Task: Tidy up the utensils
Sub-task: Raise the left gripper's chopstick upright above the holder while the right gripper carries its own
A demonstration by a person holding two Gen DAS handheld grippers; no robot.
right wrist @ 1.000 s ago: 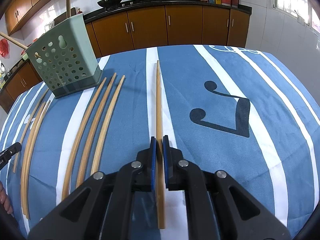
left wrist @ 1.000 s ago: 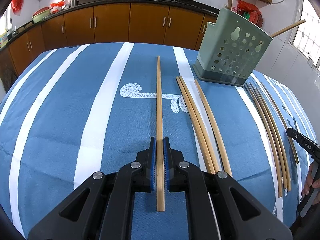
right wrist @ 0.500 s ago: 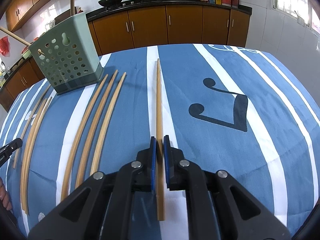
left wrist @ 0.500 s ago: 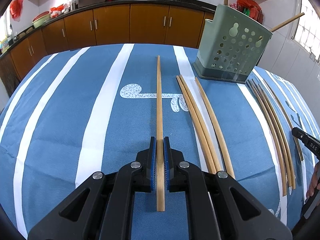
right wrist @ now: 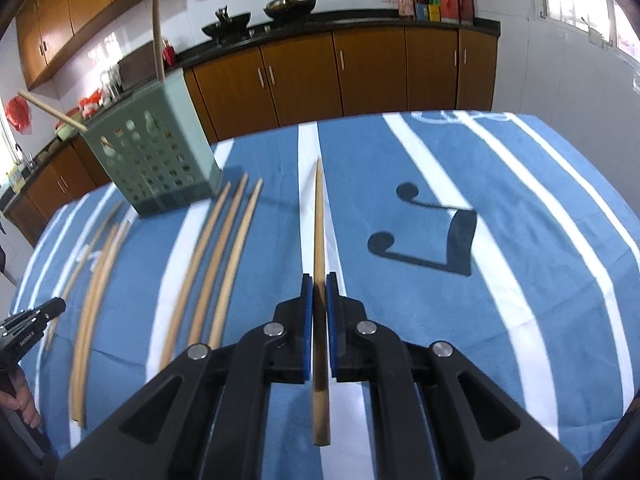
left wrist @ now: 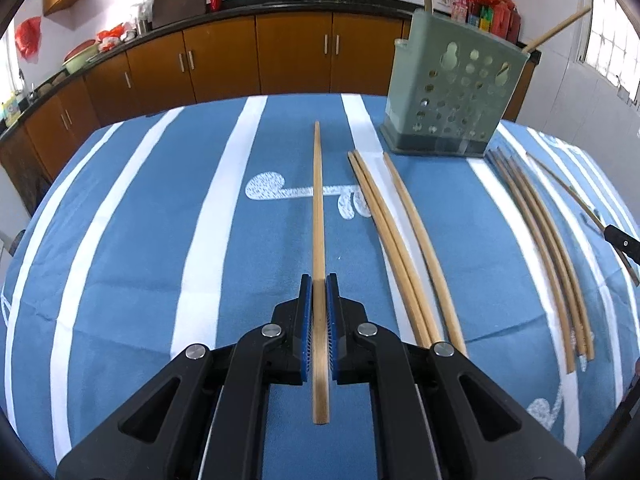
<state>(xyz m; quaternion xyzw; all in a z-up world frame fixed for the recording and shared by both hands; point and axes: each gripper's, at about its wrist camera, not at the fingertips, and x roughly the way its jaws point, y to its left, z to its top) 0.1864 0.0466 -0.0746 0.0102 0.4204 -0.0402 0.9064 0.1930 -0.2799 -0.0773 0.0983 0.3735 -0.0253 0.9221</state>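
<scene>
Each gripper carries one chopstick: the left gripper [left wrist: 319, 280] clamps a chopstick [left wrist: 318, 208]; the right gripper [right wrist: 319, 280] clamps another chopstick [right wrist: 319, 216]; next, probably, tilting each upright over the green holder [left wrist: 452, 108].

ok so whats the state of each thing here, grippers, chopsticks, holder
left gripper: shut on a chopstick
right gripper: shut on a chopstick
loose chopsticks: lying flat on the tablecloth
green holder: upright, two chopsticks leaning out of it
</scene>
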